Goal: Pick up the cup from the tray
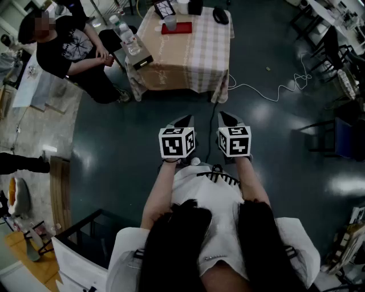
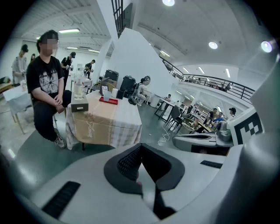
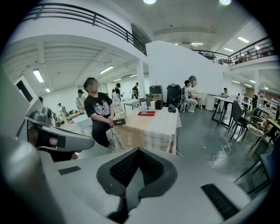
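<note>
A pale cup (image 1: 170,21) stands on a red tray (image 1: 177,28) at the far side of a table with a checked cloth (image 1: 188,57). Both grippers are held side by side over the dark floor, well short of the table. My left gripper (image 1: 183,121) and right gripper (image 1: 228,118) point toward it. The left gripper view has the shut, empty left gripper (image 2: 141,146) below the distant cup (image 2: 106,95) and tray (image 2: 108,100). Seen along the right gripper (image 3: 138,151), its jaws are also shut on nothing, with the cup (image 3: 143,109) and tray (image 3: 146,113) far ahead.
A person in a black shirt (image 1: 68,48) sits at the table's left side. A tissue box (image 1: 141,60), water bottles (image 1: 126,35) and black items (image 1: 220,15) share the tabletop. A white cable (image 1: 268,88) lies on the floor to the right, near chairs (image 1: 336,137).
</note>
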Available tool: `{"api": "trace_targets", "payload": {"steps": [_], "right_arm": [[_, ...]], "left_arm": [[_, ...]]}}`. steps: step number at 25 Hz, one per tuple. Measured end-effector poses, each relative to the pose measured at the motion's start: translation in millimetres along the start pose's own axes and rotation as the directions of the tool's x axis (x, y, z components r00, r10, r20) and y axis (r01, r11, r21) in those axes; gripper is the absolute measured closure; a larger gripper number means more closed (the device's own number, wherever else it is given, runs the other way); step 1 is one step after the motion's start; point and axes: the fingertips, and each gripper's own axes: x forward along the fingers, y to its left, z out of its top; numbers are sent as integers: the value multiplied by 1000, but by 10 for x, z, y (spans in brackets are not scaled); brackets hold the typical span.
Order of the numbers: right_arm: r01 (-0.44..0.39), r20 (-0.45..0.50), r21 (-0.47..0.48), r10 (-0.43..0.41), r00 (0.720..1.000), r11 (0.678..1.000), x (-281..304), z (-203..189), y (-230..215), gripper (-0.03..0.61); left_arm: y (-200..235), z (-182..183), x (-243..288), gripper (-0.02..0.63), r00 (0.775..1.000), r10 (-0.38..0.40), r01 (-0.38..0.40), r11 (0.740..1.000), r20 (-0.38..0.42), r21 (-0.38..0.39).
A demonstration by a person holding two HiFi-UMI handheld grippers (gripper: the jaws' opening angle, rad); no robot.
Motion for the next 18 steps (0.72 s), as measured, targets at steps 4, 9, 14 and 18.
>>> {"api": "trace_targets", "payload": {"steps": [4, 9, 14, 18], "right_arm": [[-5, -12, -2, 5, 1000, 1000, -36, -31, -27, 572], [-3, -20, 3, 4, 1000, 1000, -43, -45, -73, 572], [-2, -32, 6, 2, 999, 1000, -41, -68, -101, 572], [-41, -54, 29, 43, 998, 999, -5, -95, -72, 572]], "left_arm": [[-34, -8, -1, 607, 1000, 21, -21, 1000, -1, 5], [-81, -24, 29, 607, 1000, 22, -22, 1000, -5, 11], [-97, -50, 56, 607, 1000, 27, -27, 1000, -14, 7], [-85, -30, 60, 607, 999, 36, -36, 999, -12, 7]]}}
